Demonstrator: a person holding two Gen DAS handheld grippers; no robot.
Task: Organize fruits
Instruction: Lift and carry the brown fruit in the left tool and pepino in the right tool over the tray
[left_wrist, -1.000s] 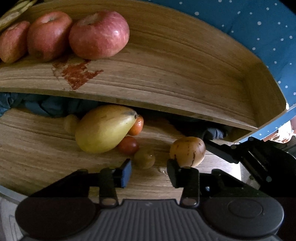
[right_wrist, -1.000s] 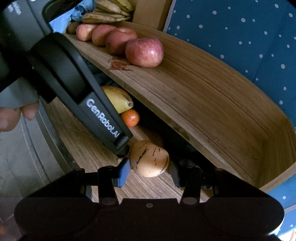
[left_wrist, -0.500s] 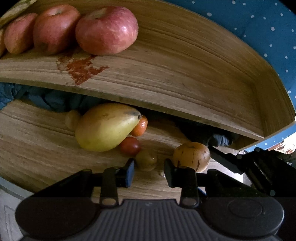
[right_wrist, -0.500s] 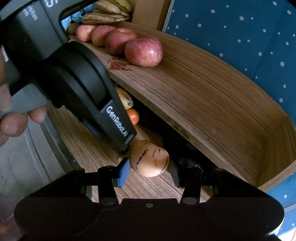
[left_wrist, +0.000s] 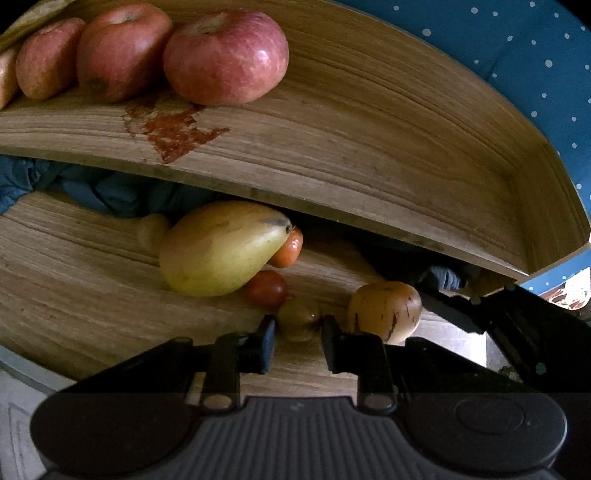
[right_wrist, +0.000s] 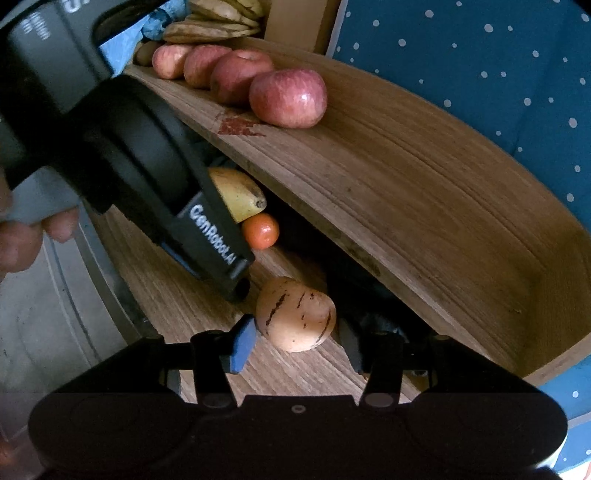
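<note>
On the lower wooden shelf (left_wrist: 74, 295) lie a yellow mango (left_wrist: 218, 247), a small orange (left_wrist: 290, 247), a red date-like fruit (left_wrist: 266, 290), a small olive-brown fruit (left_wrist: 297, 317) and a tan streaked melon-like fruit (left_wrist: 384, 310). My left gripper (left_wrist: 297, 341) has its jaws narrowed around the olive-brown fruit. My right gripper (right_wrist: 295, 341) is open with the tan streaked fruit (right_wrist: 295, 314) between its jaws. The left gripper's body (right_wrist: 147, 166) fills the left of the right wrist view.
The upper wooden shelf (left_wrist: 369, 147) holds a row of red apples (left_wrist: 225, 55), with bananas (right_wrist: 218, 26) behind them and a red stain (left_wrist: 177, 129). Blue cloth (left_wrist: 110, 192) lies behind the lower shelf. A blue dotted wall (right_wrist: 480, 55) stands behind.
My left gripper has moved forward and its jaws have narrowed around the small olive-brown fruit. My right gripper has stayed open at the tan streaked fruit.
</note>
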